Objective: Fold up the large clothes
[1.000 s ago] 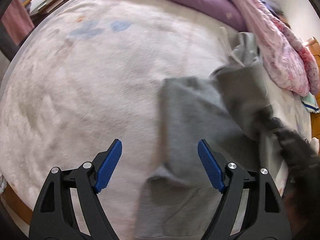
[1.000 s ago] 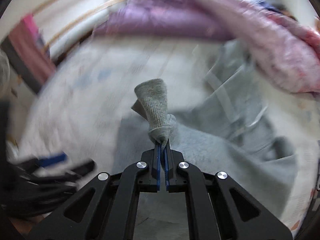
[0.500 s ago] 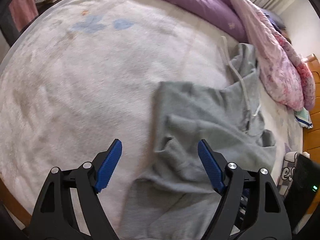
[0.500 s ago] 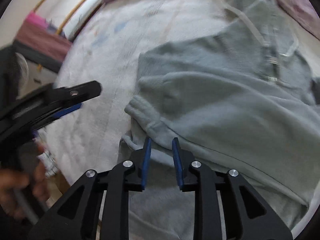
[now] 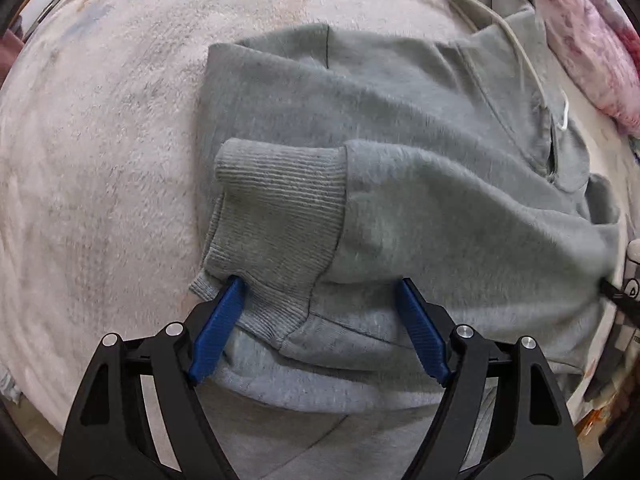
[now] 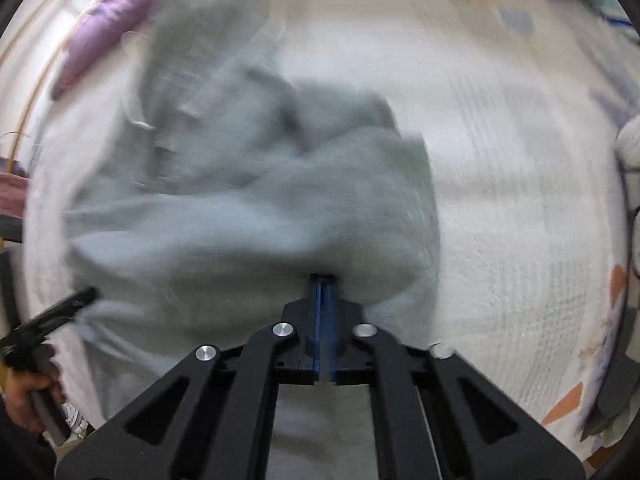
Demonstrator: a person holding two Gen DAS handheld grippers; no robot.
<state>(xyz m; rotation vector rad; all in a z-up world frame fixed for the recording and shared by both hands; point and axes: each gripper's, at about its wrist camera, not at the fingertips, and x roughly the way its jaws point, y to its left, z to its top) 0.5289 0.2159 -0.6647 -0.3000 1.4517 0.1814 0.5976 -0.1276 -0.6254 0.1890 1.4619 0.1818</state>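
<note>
Closer to the grey hoodie (image 5: 400,184) than a second ago, the left gripper (image 5: 320,320) now hangs straight over it, jaws wide apart, the blue fingertips (image 5: 224,312) straddling the ribbed cuff (image 5: 280,208) of a sleeve folded across the body; whether the pads touch the cloth is hard to tell, but nothing is pinched. In this view the hoodie lies on the pale fleecy bed (image 5: 100,180), hood and white drawstring (image 5: 516,40) toward 1 o'clock, a pink quilt (image 5: 592,40) past them at 2 o'clock. To do the step well, I judge the left gripper should close on the layered hem just below the cuff, taking every layer, so the fold lifts as one piece. The right wrist view, heavily blurred, shows the right gripper (image 6: 322,280) with jaws together, its tips buried in a fold of the hoodie (image 6: 260,220), so it looks clamped on the cloth; a moment earlier it stood partly open. That view alone shows the far side of the bed (image 6: 520,200) bare toward 3 o'clock, and the person's hand (image 6: 28,404) at 8 o'clock holding the other tool. Only the left view gives the cuff's ribbing and the drawstring sharply.
</note>
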